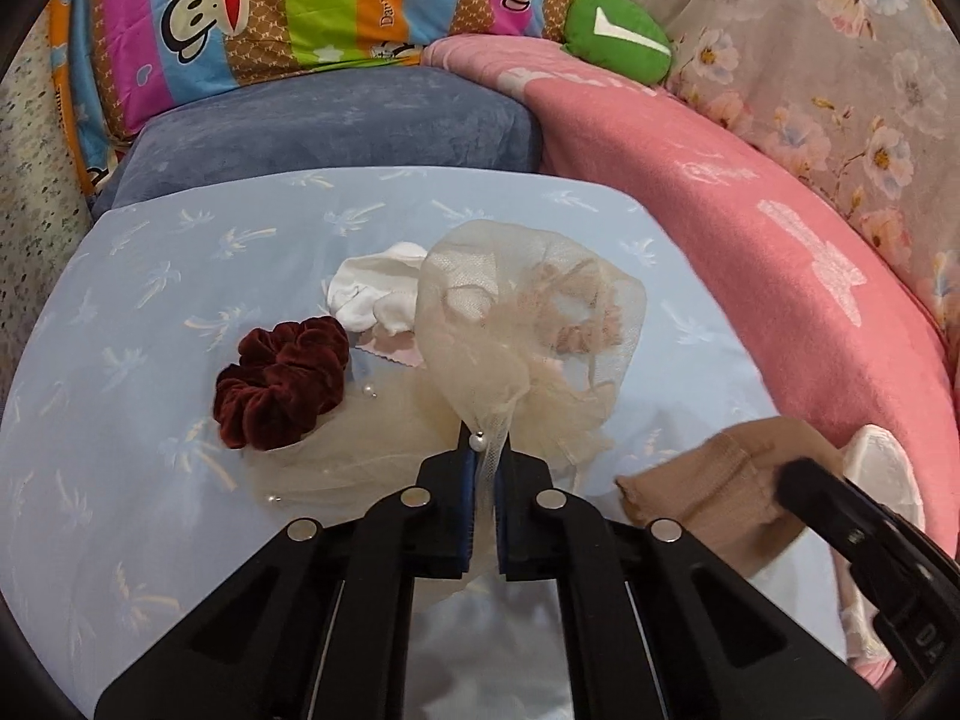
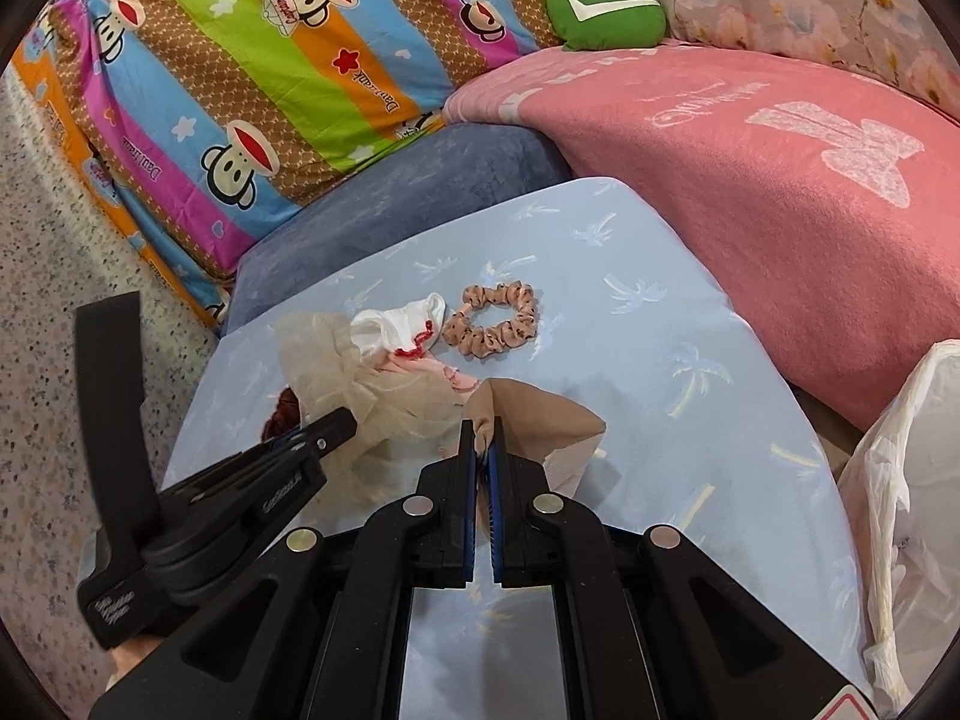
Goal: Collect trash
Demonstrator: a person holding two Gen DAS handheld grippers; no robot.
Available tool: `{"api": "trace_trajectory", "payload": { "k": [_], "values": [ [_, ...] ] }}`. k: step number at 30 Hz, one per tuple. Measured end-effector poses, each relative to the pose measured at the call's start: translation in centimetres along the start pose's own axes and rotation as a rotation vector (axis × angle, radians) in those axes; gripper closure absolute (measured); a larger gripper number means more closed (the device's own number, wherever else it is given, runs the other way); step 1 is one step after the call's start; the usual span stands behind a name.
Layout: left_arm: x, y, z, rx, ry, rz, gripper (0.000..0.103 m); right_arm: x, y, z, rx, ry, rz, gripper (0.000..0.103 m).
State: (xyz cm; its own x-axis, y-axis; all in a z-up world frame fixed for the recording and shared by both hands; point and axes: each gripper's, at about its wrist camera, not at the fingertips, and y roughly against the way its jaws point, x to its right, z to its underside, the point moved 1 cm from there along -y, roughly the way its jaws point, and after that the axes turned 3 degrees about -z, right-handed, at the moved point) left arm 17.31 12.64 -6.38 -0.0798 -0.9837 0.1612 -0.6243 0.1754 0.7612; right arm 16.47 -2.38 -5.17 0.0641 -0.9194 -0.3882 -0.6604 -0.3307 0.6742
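Observation:
My left gripper (image 1: 485, 450) is shut on a cream tulle mesh piece (image 1: 528, 312) with pearls and lifts it above the light blue palm-print sheet (image 1: 150, 312). My right gripper (image 2: 483, 441) is shut on a beige stocking (image 2: 540, 426); the stocking also shows in the left wrist view (image 1: 708, 492). On the sheet lie a dark red velvet scrunchie (image 1: 282, 378), a white sock (image 1: 378, 288) and a peach spotted scrunchie (image 2: 495, 318). The left gripper shows in the right wrist view (image 2: 342, 423), left of the right gripper.
A white plastic bag (image 2: 900, 480) stands at the right. A pink blanket (image 2: 750, 192), a grey-blue cushion (image 1: 336, 126), a striped monkey-print quilt (image 2: 240, 90) and a green plush (image 2: 606, 12) surround the sheet. Speckled floor (image 2: 54, 300) lies at the left.

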Motion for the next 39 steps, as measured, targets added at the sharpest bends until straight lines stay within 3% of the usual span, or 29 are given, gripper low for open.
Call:
{"api": "trace_trajectory", "payload": {
  "k": [25,39],
  "values": [
    [6.0,11.2,-0.5,0.202,-0.079,0.107,0.099,0.7,12.2,-0.5,0.177,-0.005,-0.024,0.100],
    [12.5,13.1,0.4,0.224,-0.172,0.189,0.099,5.1,18.2,-0.6,0.261,-0.047,0.027,0.100]
  ]
}}
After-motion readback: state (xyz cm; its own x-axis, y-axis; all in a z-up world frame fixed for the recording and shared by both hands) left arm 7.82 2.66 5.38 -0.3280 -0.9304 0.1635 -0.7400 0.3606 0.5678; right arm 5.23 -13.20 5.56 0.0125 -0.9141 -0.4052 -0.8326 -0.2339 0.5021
